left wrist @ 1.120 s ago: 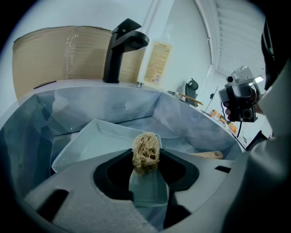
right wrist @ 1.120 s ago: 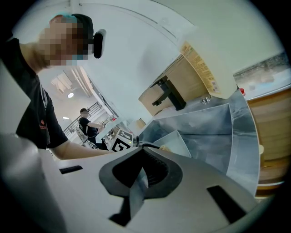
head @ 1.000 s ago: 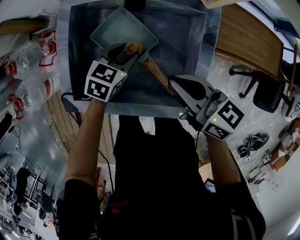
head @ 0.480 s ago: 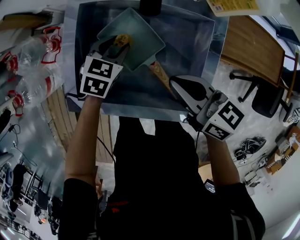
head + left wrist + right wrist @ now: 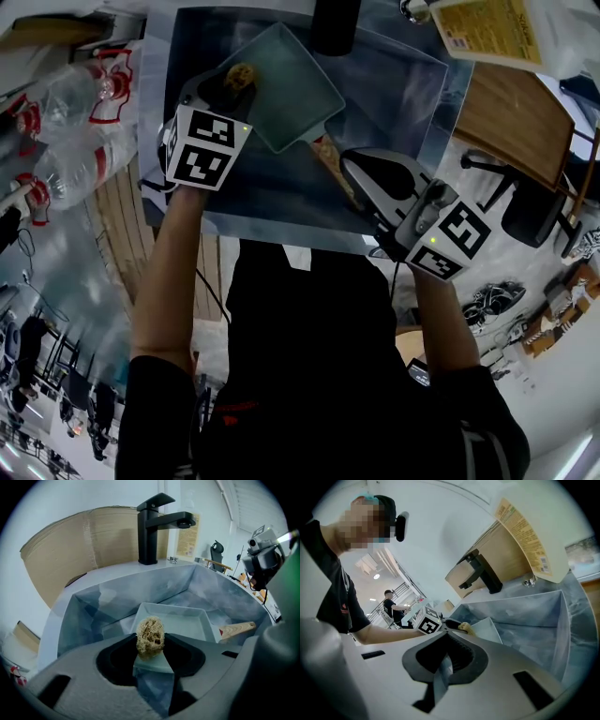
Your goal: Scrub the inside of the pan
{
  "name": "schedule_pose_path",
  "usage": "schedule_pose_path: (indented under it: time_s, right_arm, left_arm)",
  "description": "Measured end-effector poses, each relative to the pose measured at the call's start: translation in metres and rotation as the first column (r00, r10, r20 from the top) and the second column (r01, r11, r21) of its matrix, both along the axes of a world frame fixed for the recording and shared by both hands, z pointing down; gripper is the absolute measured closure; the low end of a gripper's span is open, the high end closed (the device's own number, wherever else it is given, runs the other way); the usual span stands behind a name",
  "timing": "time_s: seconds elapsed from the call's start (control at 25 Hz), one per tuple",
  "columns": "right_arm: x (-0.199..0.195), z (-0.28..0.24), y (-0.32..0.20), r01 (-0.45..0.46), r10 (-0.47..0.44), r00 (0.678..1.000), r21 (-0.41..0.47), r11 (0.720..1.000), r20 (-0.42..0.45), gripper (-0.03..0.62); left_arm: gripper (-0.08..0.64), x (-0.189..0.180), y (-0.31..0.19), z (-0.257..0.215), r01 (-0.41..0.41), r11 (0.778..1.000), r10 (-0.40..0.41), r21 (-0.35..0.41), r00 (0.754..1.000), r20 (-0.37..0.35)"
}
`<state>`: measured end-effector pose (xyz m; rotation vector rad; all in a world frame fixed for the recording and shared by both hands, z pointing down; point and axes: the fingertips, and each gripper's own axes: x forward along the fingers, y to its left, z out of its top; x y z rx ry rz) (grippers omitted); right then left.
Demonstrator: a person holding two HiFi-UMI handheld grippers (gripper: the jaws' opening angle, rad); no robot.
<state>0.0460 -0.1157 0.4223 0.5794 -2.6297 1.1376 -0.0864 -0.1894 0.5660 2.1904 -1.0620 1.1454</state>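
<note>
left gripper (image 5: 150, 645) fingers pinch the sponge (image 5: 150, 632) over the pan (image 5: 190, 620)'s near corner; its floor lies ahead. right gripper (image 5: 446, 634) fingers are pressed together, seemingly empty.

pan (image 5: 291, 89) pale blue-green, handle (image 5: 236, 630) light brown wood | scrubber (image 5: 150, 632) tan-yellow | sink (image 5: 394, 103) grey-blue, cloudy marks | tap (image 5: 150, 527) black | left tongs (image 5: 150, 653) grey, black inside, cube (image 5: 206, 148) with black-and-white squares | right tongs (image 5: 444, 665) grey | bottles (image 5: 70, 94) clear, red labels | jug label (image 5: 487, 28) yellow | shirt (image 5: 309, 356) black
</note>
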Motion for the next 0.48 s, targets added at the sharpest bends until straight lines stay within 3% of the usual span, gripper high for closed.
schedule_pose_path:
  time_s: [0.24,0.48]
  right_arm:
    - [0.001,0.001,-0.001,0.003,-0.003,1.000,-0.003,1.000,0.008,0.588]
    - [0.010,-0.001,0.004,-0.010,0.010,1.000,-0.001,1.000,0.022,0.588]
  left_arm:
    - [0.383,-0.005,-0.001,0.003,0.014,0.999,-0.013,-0.035,1.000,0.011]
    - [0.383,0.005,0.010,0.002,-0.054,0.995,0.055,-0.086,0.998,0.014]
